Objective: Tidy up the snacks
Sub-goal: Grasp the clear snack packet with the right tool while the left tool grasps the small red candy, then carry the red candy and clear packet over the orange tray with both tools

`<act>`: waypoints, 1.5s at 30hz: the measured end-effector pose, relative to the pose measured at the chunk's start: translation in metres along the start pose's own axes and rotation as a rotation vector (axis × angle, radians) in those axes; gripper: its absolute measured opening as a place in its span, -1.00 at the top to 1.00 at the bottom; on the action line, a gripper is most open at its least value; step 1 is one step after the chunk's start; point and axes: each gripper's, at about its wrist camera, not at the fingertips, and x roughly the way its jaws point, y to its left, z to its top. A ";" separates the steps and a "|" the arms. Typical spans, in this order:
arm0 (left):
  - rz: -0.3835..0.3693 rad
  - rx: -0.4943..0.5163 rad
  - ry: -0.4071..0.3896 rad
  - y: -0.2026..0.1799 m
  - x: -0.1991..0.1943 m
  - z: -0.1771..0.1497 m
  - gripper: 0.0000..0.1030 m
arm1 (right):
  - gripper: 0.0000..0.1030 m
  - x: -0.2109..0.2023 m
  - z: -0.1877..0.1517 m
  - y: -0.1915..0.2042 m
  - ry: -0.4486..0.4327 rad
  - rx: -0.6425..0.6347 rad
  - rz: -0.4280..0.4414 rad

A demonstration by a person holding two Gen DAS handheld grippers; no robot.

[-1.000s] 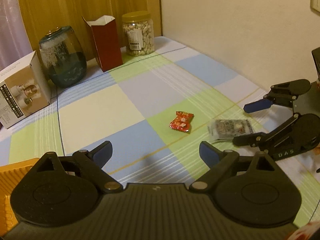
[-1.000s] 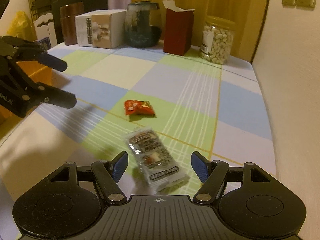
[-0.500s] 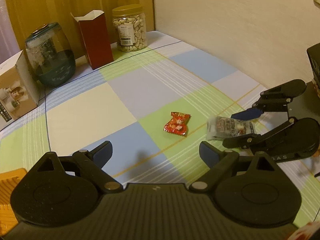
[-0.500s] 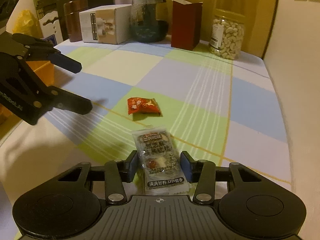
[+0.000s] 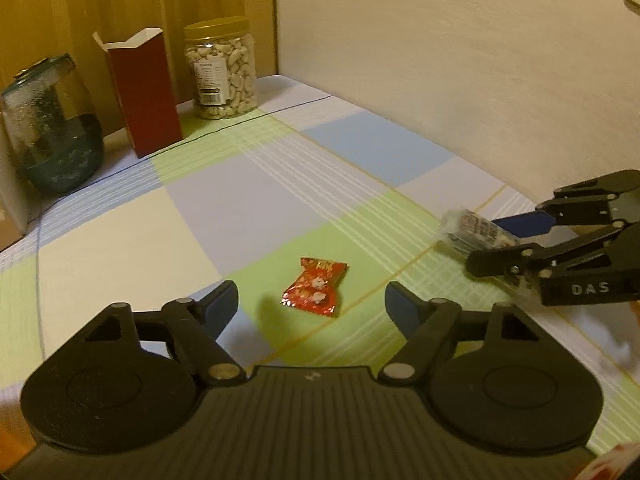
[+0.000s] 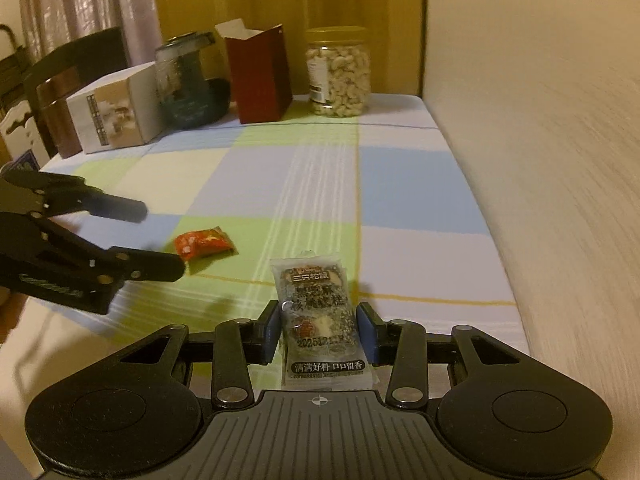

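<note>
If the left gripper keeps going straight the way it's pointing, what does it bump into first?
Most likely the red candy wrapper: it lies on the tablecloth just ahead of the left gripper, centred between its open jaws. Depth is hard to judge.

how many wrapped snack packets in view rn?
2. The red packet lies on a green check of the tablecloth, ahead of the open left tool. The clear packet is clamped in the right tool. More may lie out of frame.

Two snack packets [image 6: 316,312] [image 5: 314,292], one nut jar [image 6: 338,76], two boxes [image 6: 260,74] [image 6: 114,118], one glass pot [image 6: 188,84], two tongs [image 6: 318,330] [image 5: 312,306]
</note>
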 end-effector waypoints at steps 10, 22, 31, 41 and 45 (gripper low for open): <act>-0.034 0.034 -0.030 -0.003 0.023 0.006 0.03 | 0.21 -0.003 -0.006 -0.003 -0.006 -0.002 -0.007; -0.042 0.052 0.022 -0.002 0.033 0.004 0.50 | 0.21 -0.005 -0.007 0.000 -0.004 -0.016 -0.010; -0.016 -0.074 0.052 -0.004 0.011 -0.008 0.53 | 0.21 -0.012 -0.005 0.008 0.001 -0.006 -0.025; -0.028 -0.181 0.060 -0.020 -0.052 -0.028 0.53 | 0.21 -0.047 -0.022 0.037 0.022 0.072 -0.041; -0.030 -0.182 0.048 -0.031 -0.088 -0.037 0.53 | 0.21 -0.071 -0.031 0.053 0.023 0.079 -0.047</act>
